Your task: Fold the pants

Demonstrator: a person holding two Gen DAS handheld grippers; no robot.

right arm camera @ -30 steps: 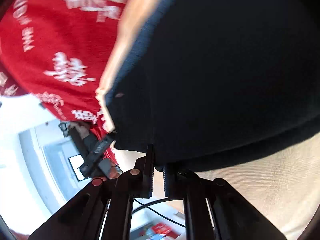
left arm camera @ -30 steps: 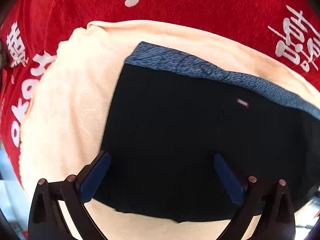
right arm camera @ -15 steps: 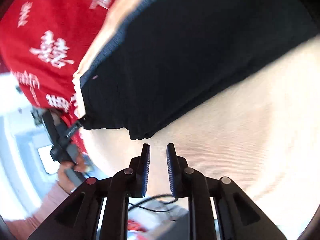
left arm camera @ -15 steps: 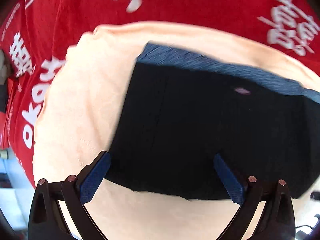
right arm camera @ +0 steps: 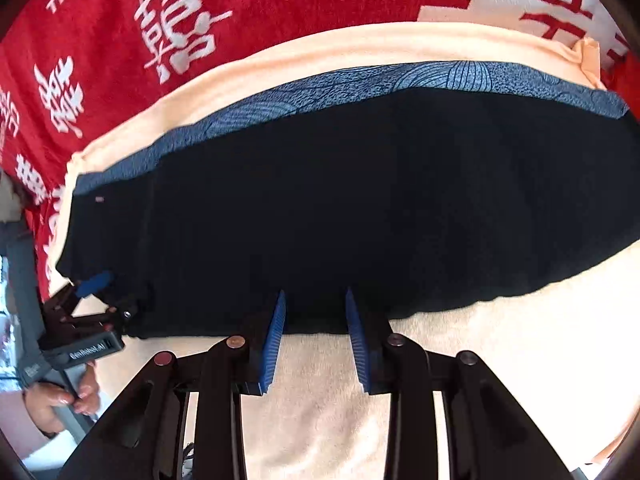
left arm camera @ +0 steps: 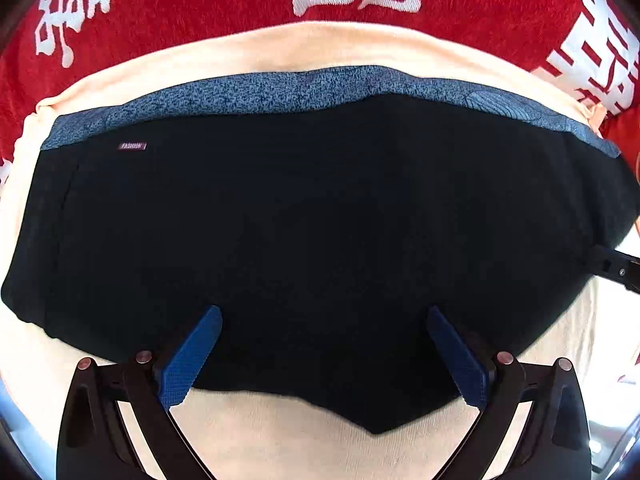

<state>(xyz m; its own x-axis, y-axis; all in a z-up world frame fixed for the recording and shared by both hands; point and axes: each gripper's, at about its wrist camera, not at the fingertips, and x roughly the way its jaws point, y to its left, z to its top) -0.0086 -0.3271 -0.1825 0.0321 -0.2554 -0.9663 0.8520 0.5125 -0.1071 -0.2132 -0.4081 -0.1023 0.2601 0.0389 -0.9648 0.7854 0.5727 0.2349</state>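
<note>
Black pants (left arm camera: 320, 220) with a blue patterned waistband (left arm camera: 280, 90) lie flat and folded on a cream towel (left arm camera: 280, 48). My left gripper (left arm camera: 324, 312) hangs over the pants' near half, pointing steeply down. It is wide open with only flat cloth under the gap. My right gripper (right arm camera: 315, 294) stands at the pants' (right arm camera: 360, 200) near hem. Its jaws are opening and nothing sits between the blue pads (right arm camera: 276, 328). In the right wrist view, the left gripper (right arm camera: 112, 296) shows at the pants' left corner. A hand (right arm camera: 56, 396) holds its grip.
A red cloth with white characters (left arm camera: 200, 0) covers the surface beyond the towel (right arm camera: 480, 360). Part of the right gripper's black body (left arm camera: 616, 270) pokes in at the pants' right end. Cream towel lies bare in front of the hem.
My right gripper let go of the pants' edge, drew back and began opening. The left gripper, still open, slid sideways from the pants' left end to over their middle.
</note>
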